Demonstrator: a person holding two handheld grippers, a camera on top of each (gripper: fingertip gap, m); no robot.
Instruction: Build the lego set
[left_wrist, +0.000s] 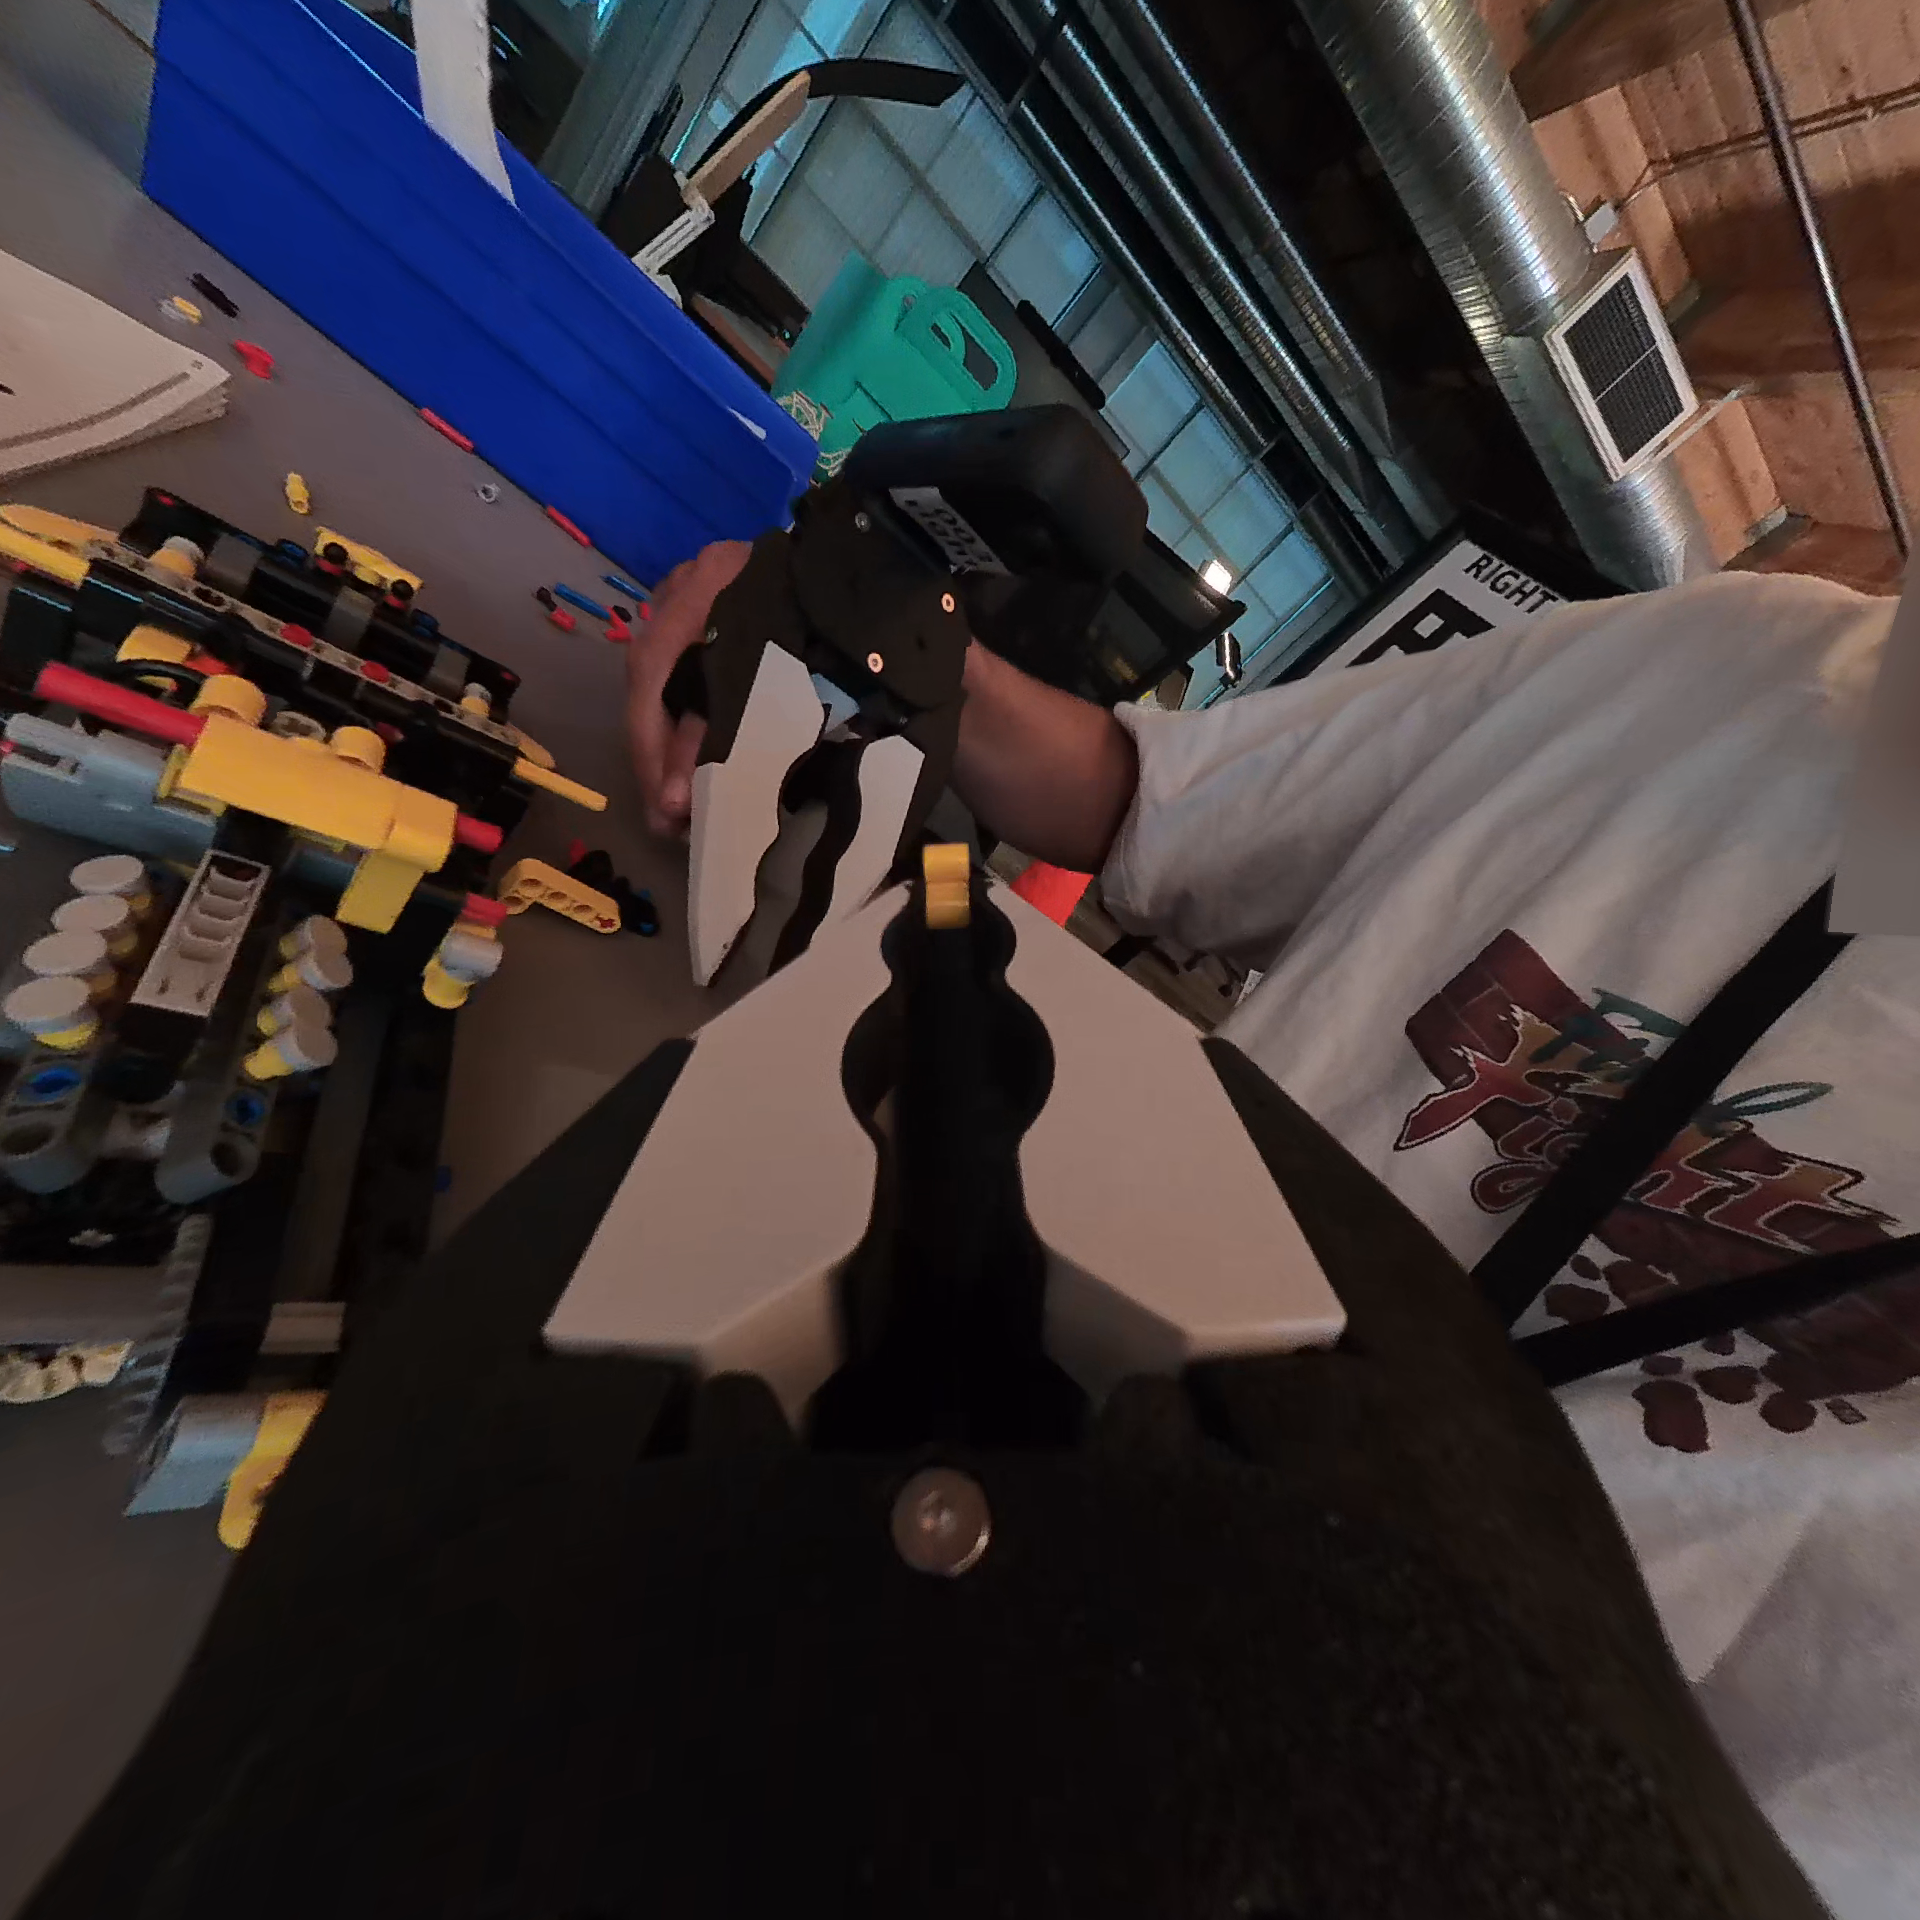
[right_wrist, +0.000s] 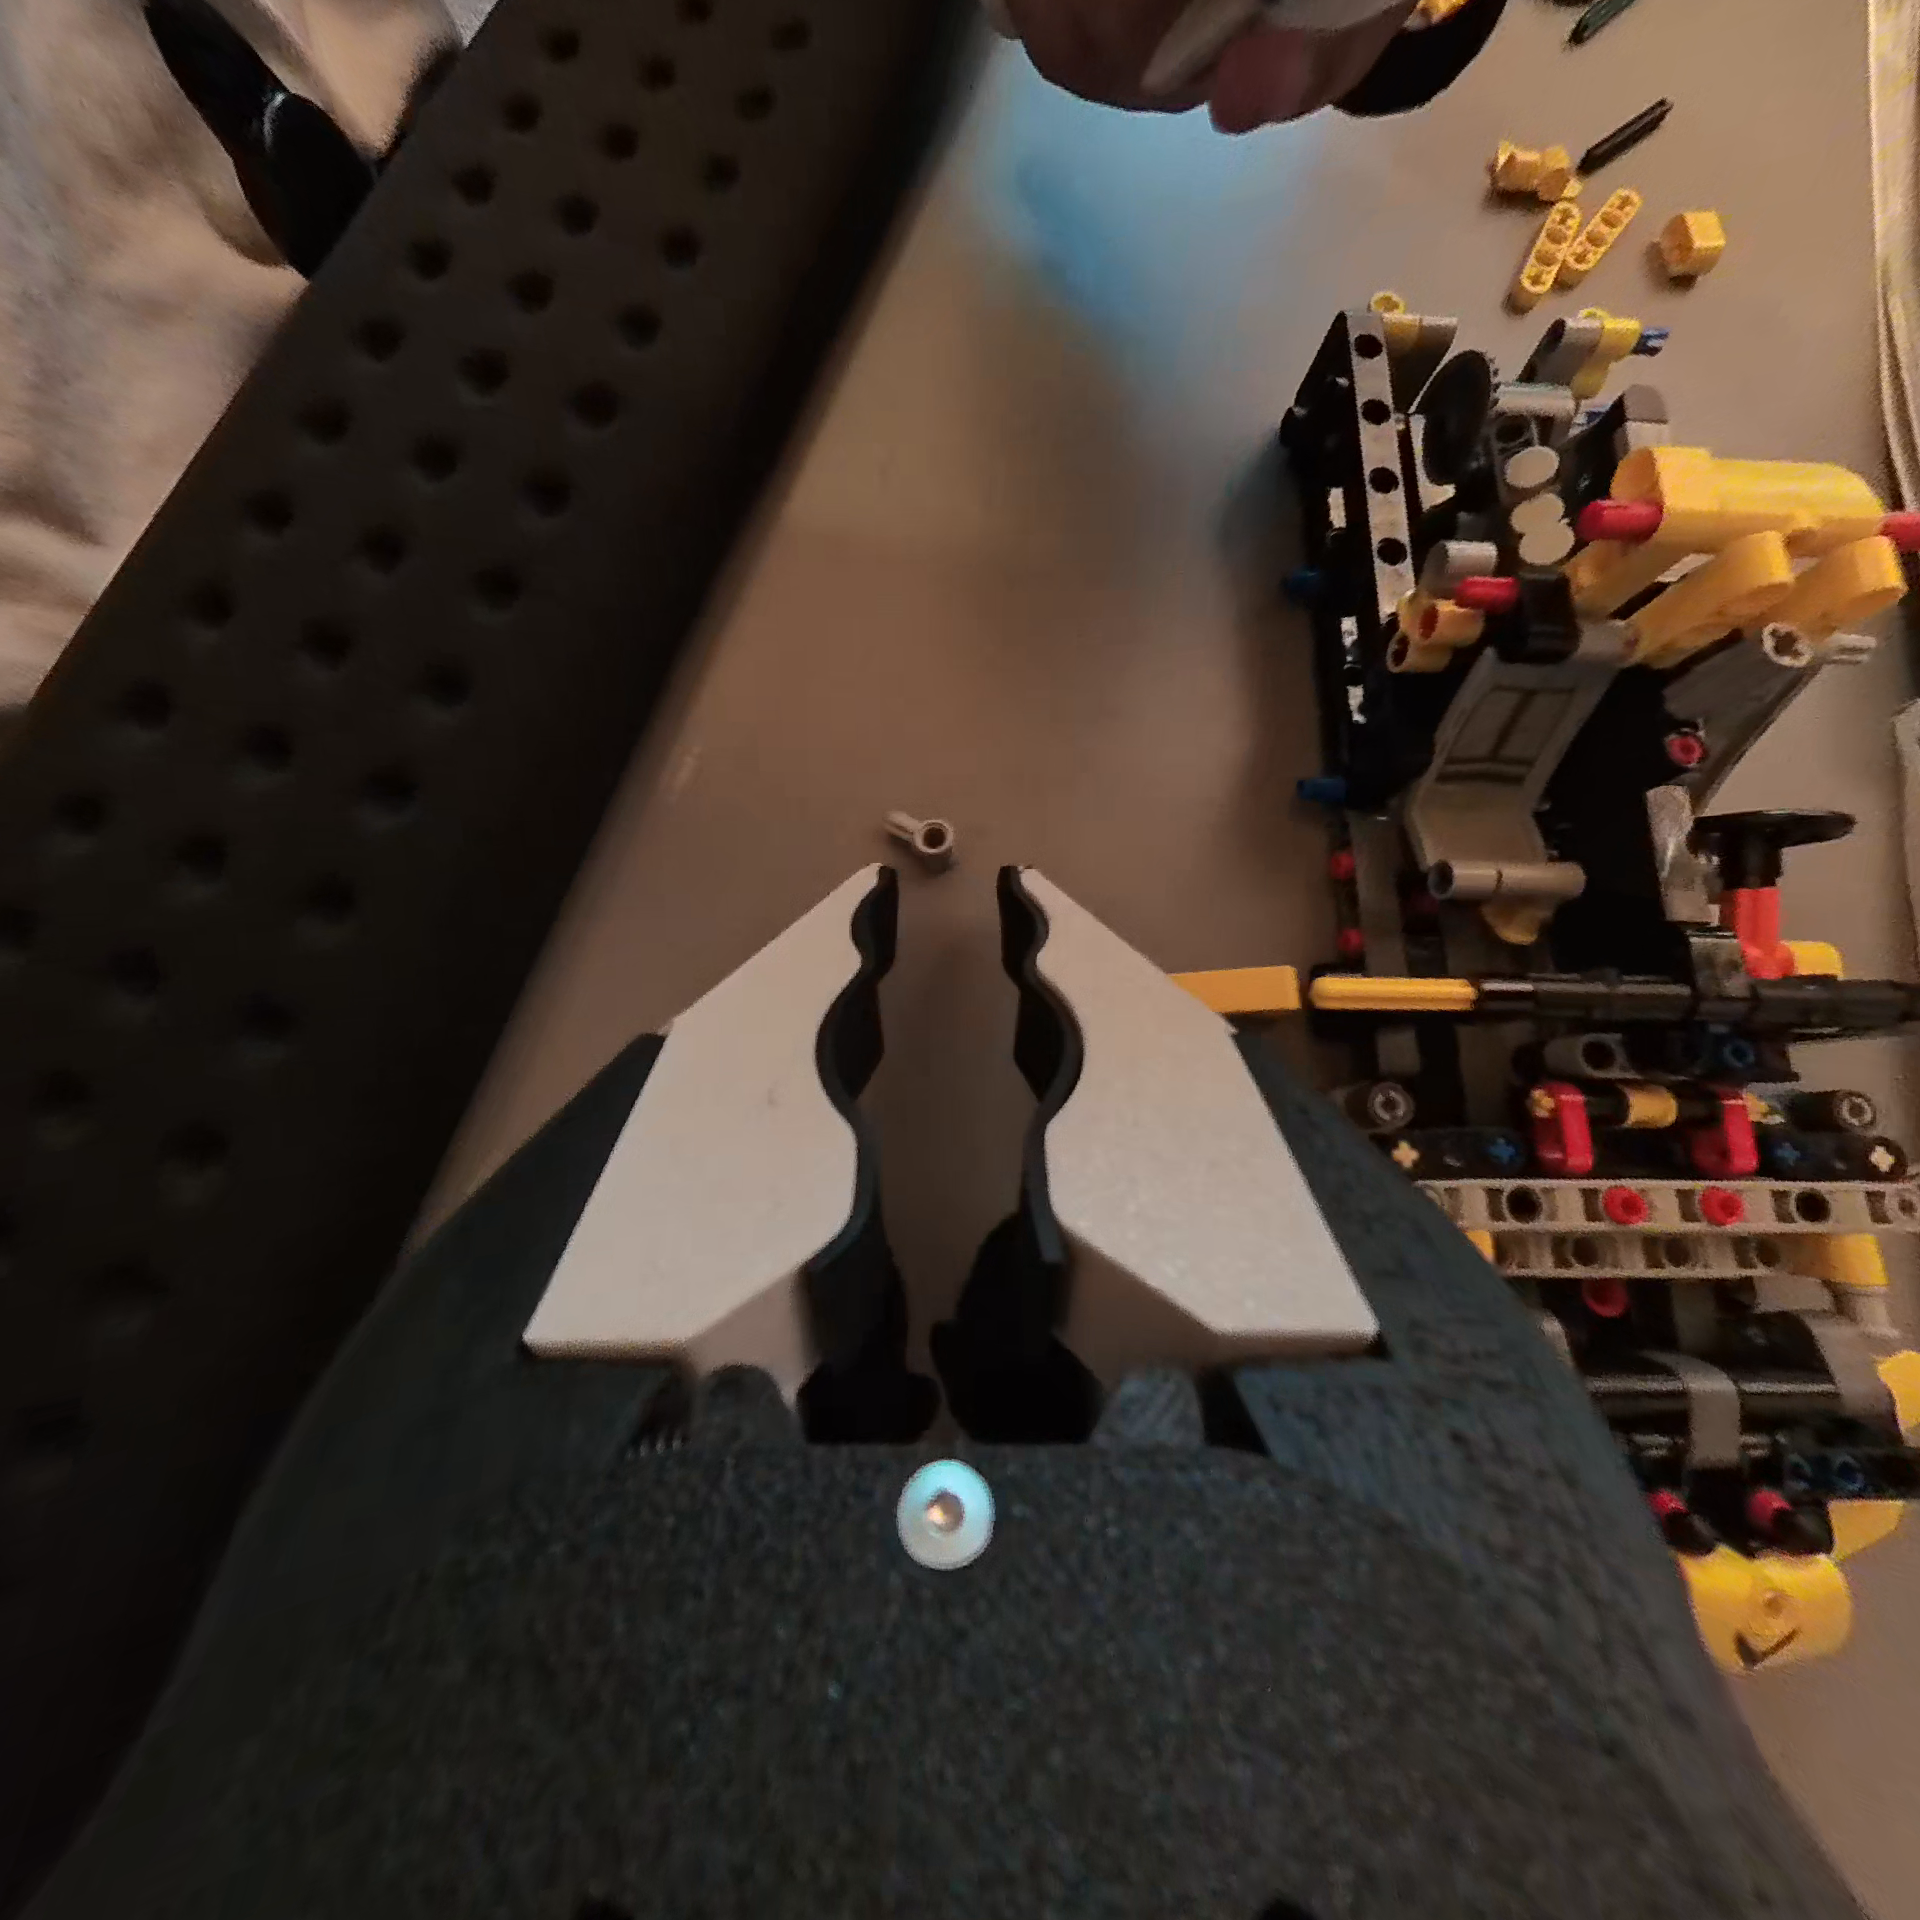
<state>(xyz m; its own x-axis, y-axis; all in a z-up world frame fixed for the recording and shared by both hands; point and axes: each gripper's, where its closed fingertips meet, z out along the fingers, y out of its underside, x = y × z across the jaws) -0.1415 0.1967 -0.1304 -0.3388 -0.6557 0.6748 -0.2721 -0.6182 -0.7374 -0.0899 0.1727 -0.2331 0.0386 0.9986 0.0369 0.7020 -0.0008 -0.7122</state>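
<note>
The left gripper (left_wrist: 943, 894) is clenched on a small yellow lego piece (left_wrist: 945, 881), held up in the air in the middle of the left wrist view. Just past it, the right gripper (left_wrist: 805, 914) points down at the grey table (left_wrist: 582, 997), with a hand (left_wrist: 665, 686) around it. In the right wrist view, the right gripper (right_wrist: 940, 883) is released, and its two fingers stand apart with bare table between them. A tiny grey peg (right_wrist: 923, 833) lies on the table just above the tips, not touching them. The big lego model (right_wrist: 1621, 935) fills the right side of that view, well apart from the peg. A black board with holes (right_wrist: 416, 520) runs along the left side. Bare table sits between the board and the model. Loose yellow pieces (right_wrist: 1579, 229) lie at the upper right. A blue bin (left_wrist: 468, 281) stands at the upper left of the left wrist view.
</note>
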